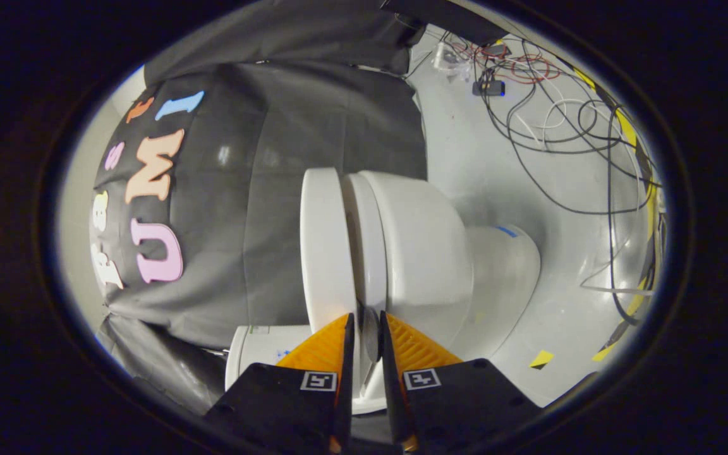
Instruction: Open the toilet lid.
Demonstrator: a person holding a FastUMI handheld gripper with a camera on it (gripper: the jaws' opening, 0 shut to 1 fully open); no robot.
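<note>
Two fingers of the gripper (364, 325) stood nearly closed at the rim of the white plastic toilet lid (325, 246), at 12 o'clock ahead — whether they pinched it, cannot tell. Lifting step; next, swing lid off the white ceramic bowl (427, 253).

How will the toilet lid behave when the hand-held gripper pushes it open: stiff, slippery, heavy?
The toilet lid looks like a rigid moulded slab, so probably stiff. Its glossy surface may be slippery. The hand-held gripper, fingers nearly closed at the lid's edge, would likely swing it on a hinge.
</note>
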